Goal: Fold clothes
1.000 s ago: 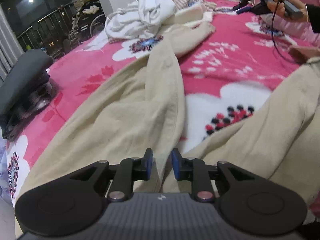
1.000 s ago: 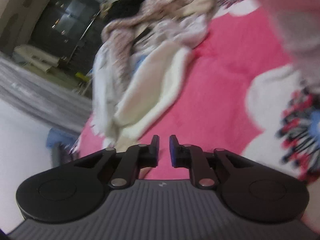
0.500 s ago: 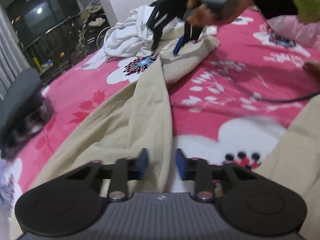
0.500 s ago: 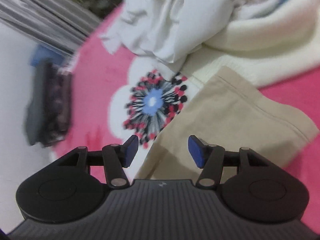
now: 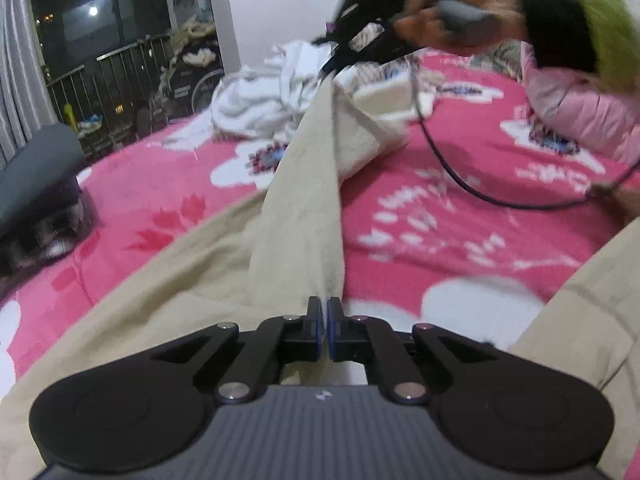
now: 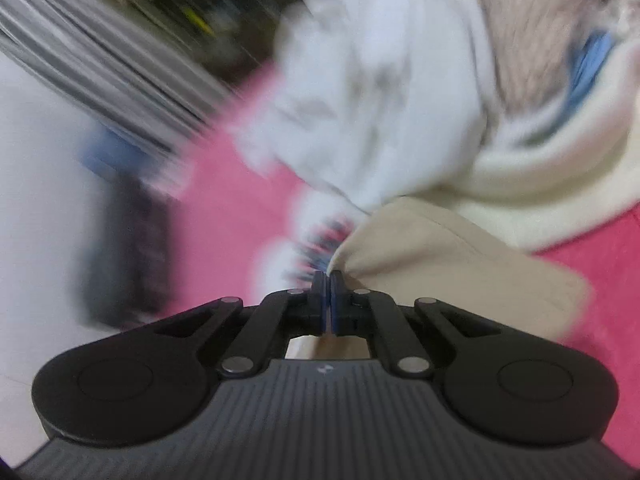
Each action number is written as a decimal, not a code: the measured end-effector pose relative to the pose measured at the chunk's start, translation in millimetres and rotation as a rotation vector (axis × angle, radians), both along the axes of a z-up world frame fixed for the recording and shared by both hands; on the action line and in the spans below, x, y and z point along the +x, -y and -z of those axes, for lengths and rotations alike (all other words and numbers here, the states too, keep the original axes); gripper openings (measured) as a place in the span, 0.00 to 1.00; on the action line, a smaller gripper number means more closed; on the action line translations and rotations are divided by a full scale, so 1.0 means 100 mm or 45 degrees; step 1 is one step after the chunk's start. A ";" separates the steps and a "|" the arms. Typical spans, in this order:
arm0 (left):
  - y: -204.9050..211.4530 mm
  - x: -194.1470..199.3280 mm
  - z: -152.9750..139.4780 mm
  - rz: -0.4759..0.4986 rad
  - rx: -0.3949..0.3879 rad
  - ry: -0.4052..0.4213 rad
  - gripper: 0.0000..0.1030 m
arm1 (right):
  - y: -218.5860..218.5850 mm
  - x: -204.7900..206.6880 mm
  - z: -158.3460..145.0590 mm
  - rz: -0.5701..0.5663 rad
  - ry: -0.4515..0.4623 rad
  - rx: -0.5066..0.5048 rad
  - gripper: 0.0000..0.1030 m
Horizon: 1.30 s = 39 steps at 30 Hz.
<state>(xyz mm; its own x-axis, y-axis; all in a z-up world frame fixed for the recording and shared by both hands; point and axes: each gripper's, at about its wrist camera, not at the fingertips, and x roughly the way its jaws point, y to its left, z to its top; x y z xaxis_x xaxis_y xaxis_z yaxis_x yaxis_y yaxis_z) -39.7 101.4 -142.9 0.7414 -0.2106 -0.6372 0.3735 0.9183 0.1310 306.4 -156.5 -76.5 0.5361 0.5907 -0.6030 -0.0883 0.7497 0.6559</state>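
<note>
Now the left hand-held gripper (image 5: 323, 307) is pinching a fold of the long beige cotton trousers (image 5: 296, 216); its jaws have just been closing, and the cloth sits right between the blue pads. The right hand-held gripper (image 6: 326, 280) has just been closing too, and it is pinching the hem at the far end of one trouser leg (image 6: 432, 248). In the left wrist view the right hand-held gripper (image 5: 332, 66) is up in the air above the bed, with a hand (image 5: 436, 20) around its handle, and the leg hangs from it in a long tight line down to the left hand-held gripper.

The trousers lie on the pink flowered blanket (image 5: 460, 208) on the bed. The lifted leg end is just in front of the pile of white and cream clothes (image 5: 264, 96). A dark folded stack (image 5: 36, 176) sits well to the left of the trousers. A black cable (image 5: 452, 172) lies on the blanket to the right of the lifted leg.

This looks like the start of a fold, with one leg being laid over. To do it well, both pinches should stay firm so the cloth does not slip out. The leg should be kept tight but not tugged hard. It should be carried clear of the white pile, so nothing else gets dragged along. The edges should line up before letting go. The cable could snag the cloth, so keep it off the trousers.
</note>
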 end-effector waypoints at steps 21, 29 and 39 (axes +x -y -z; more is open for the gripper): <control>0.26 0.04 0.20 0.073 0.157 -0.158 0.36 | 2.12 -1.64 1.06 0.450 -0.132 0.128 0.27; 0.46 0.07 0.38 0.056 0.334 -0.111 0.41 | 1.65 -0.55 0.91 0.120 -0.046 -0.184 0.54; 0.41 0.13 0.47 0.043 0.289 -0.049 0.18 | 1.08 0.02 0.99 -0.133 0.001 -0.415 0.63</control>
<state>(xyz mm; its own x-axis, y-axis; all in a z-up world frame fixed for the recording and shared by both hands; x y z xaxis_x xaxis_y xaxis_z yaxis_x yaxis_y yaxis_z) -26.5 60.2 -189.9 0.7104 -0.0831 -0.6988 0.4124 0.8538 0.3178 308.2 -264.5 -175.2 0.4837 0.4189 -0.7685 -0.1759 0.9067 0.3834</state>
